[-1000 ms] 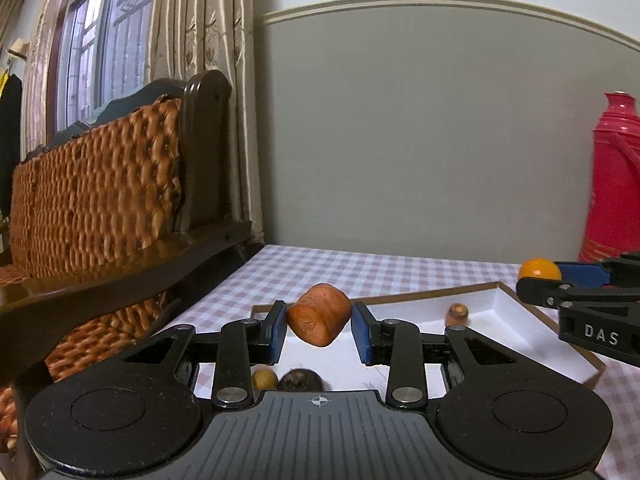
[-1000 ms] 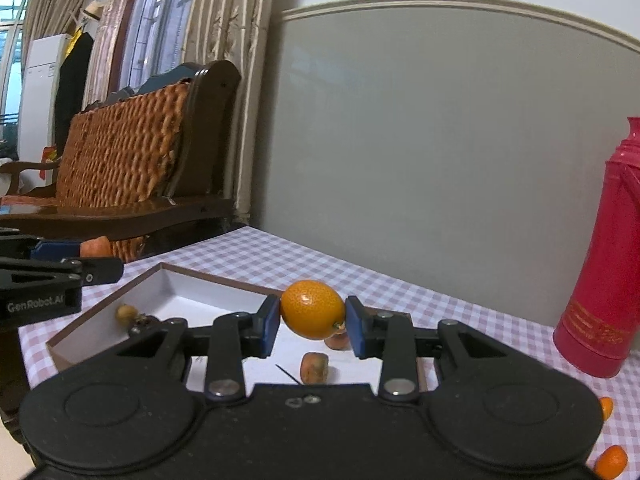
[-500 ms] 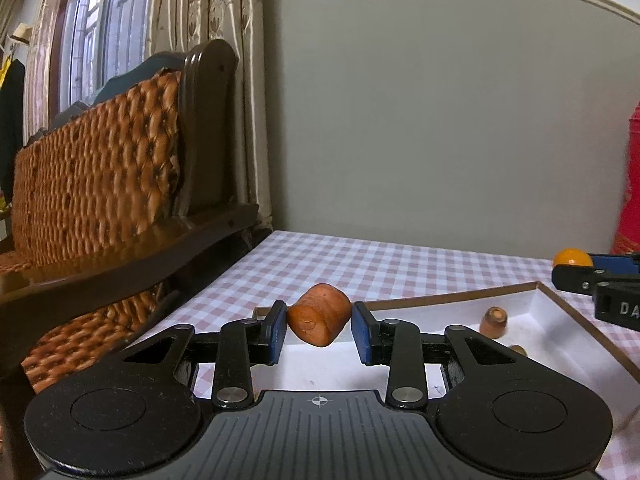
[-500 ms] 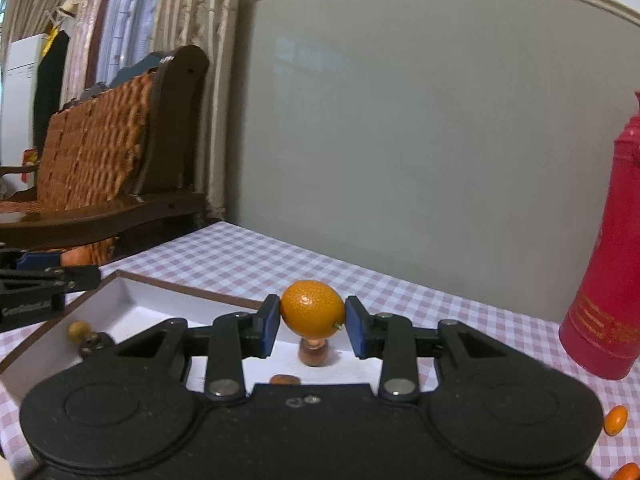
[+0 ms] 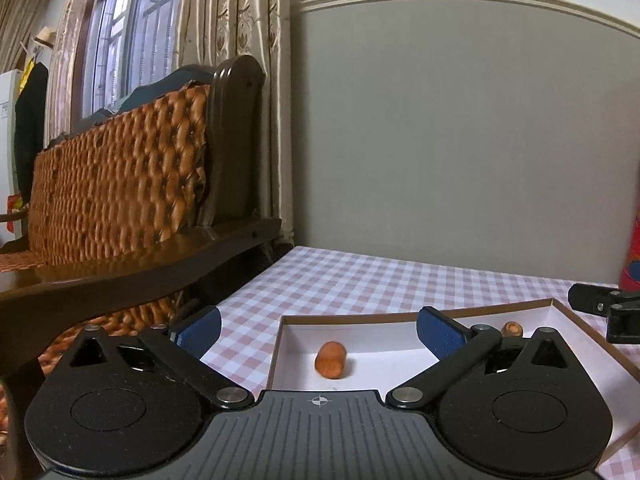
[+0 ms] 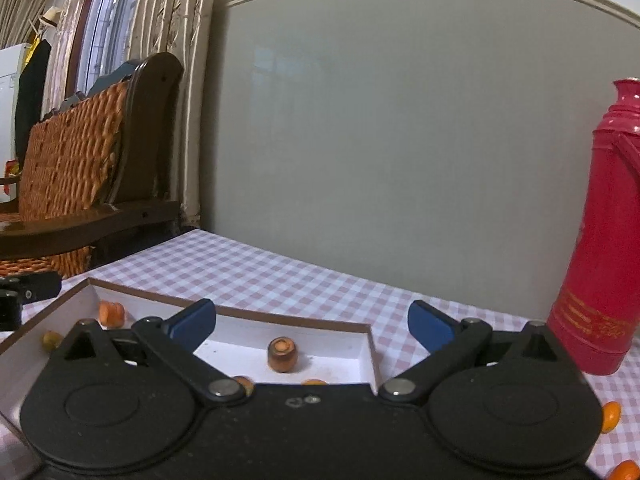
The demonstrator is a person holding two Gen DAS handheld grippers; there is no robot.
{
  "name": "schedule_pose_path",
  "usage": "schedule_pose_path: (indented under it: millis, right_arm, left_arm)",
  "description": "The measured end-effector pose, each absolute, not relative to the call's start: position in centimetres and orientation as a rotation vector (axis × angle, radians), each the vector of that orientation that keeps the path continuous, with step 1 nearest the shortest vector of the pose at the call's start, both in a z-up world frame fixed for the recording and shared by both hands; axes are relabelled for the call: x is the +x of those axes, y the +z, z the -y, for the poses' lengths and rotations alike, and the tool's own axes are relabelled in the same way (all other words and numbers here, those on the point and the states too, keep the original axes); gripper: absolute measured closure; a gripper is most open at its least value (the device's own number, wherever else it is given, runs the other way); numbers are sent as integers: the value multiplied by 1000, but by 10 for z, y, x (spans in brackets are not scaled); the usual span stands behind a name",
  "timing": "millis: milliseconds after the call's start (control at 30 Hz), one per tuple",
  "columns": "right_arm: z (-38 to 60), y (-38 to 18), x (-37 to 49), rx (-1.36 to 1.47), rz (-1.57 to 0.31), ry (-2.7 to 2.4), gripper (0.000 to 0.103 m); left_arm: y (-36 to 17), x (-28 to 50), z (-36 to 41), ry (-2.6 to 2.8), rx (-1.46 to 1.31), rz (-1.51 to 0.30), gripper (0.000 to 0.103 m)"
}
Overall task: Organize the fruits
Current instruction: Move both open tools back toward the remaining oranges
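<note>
A shallow white tray with a brown rim (image 5: 360,315) (image 6: 256,314) lies on the checked tablecloth. My left gripper (image 5: 319,326) is open and empty above the tray's near left corner. An orange carrot-like piece (image 5: 330,359) lies in the tray below it; it also shows in the right wrist view (image 6: 111,313). My right gripper (image 6: 312,326) is open and empty over the tray's right part. A small brown-orange piece (image 6: 282,355) stands in the tray; it also shows in the left wrist view (image 5: 512,328). Other small fruits (image 6: 51,339) and an orange one (image 6: 314,381) lie partly hidden.
A red thermos (image 6: 606,240) stands at the right on the table. Small orange fruits (image 6: 611,415) lie on the cloth beside it. A wooden bench with a woven back (image 5: 120,200) stands left of the table. The other gripper's tip (image 5: 600,304) shows at right.
Both grippers opened. The carrot-like piece dropped from my left gripper into the tray. The orange fruit left my right gripper and lies in the tray, mostly hidden.
</note>
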State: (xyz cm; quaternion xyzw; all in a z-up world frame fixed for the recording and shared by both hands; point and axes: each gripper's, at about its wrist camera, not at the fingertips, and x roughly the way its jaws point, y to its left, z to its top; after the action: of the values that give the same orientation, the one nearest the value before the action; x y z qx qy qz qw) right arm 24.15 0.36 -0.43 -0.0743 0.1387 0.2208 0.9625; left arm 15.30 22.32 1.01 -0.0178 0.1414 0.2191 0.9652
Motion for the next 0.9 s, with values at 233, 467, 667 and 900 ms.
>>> schedule_pose_path:
  millis: [233,467,667,900]
  right_arm:
    - [-4,-2,243,-147,-289,452,6]
    - [-1,2,233,-164,-262,439,6]
    - [0,9,206,-220,-176,390,6]
    - [22,19,181,-171,-212,424,6]
  left_arm:
    - [11,154,-222,439,-34,-291,0]
    - [14,144,-216,447,-46,-277,0]
    - [23,123,-206,484,-88,-199,0]
    - [22,77,-184,433,-114,-192,0]
